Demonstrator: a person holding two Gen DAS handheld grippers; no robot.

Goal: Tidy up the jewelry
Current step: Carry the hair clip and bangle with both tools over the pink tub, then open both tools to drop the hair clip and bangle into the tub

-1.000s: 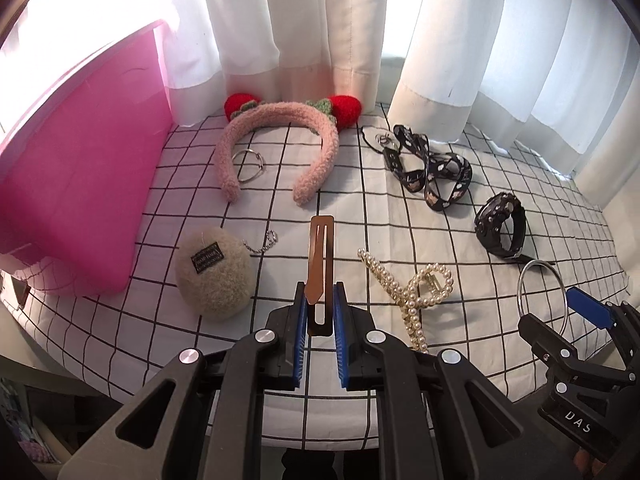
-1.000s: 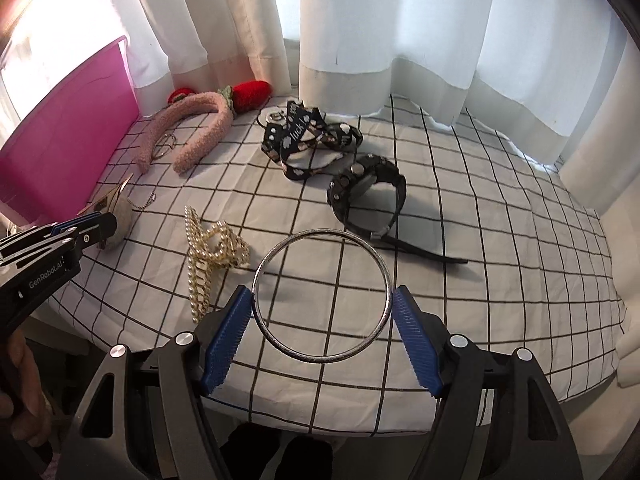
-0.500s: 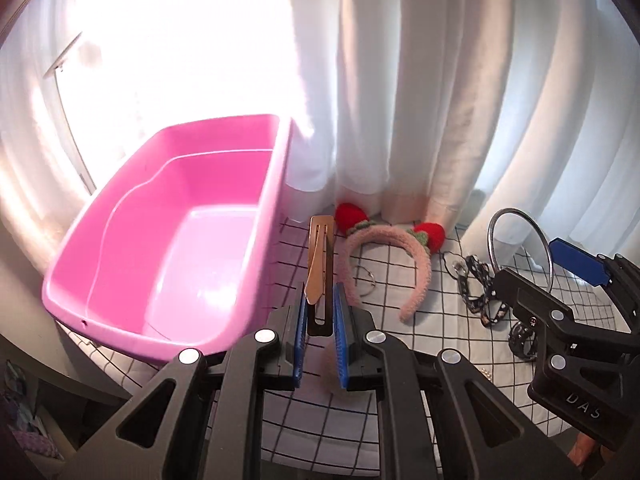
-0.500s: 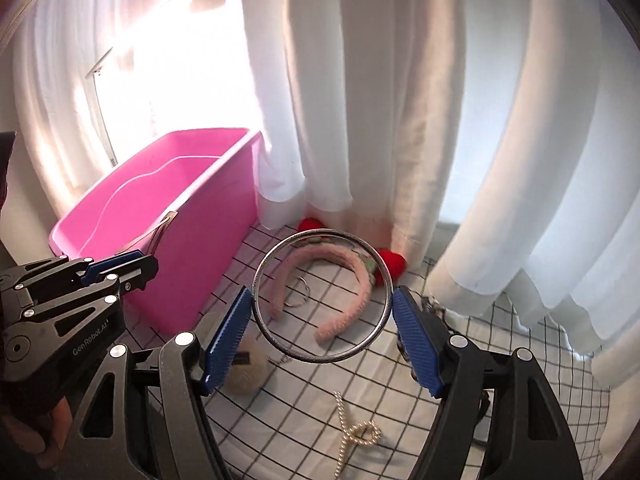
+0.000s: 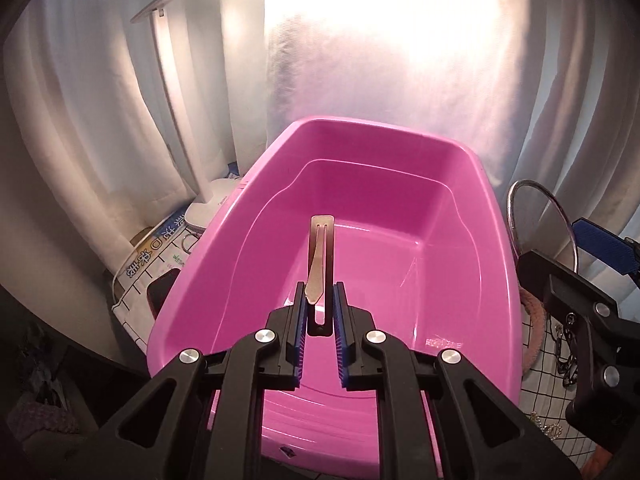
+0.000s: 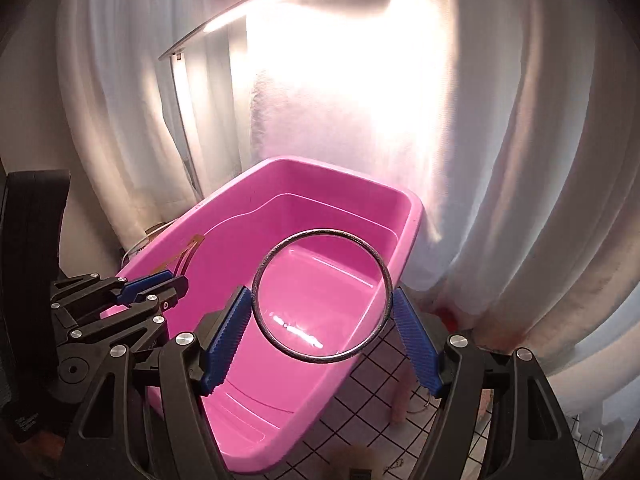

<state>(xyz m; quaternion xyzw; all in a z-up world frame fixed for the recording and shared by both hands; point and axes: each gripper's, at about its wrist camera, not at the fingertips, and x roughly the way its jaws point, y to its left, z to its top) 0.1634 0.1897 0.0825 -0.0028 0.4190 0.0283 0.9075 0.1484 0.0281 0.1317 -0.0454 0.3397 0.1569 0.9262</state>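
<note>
My left gripper [image 5: 319,300] is shut on a flat metal hair clip [image 5: 319,264] and holds it above the inside of the pink plastic bin [image 5: 500,264]. My right gripper [image 6: 320,300] is shut on a silver bangle [image 6: 382,268], gripped across its width and held over the bin [image 6: 408,216] near its right rim. The left gripper and clip also show in the right wrist view [image 6: 160,280]; the right gripper and bangle show at the right of the left wrist view [image 5: 576,248]. The bin's floor looks bare.
White curtains [image 6: 500,140] hang behind the bin. A white lamp [image 5: 208,204] stands to its left. The checked cloth [image 6: 372,396] with a pink headband [image 5: 534,312] and black jewelry [image 5: 568,364] lies to the right of the bin.
Both grippers have swung left from the checked cloth to above the pink bin, each still carrying its item. The bin now fills both views.
</note>
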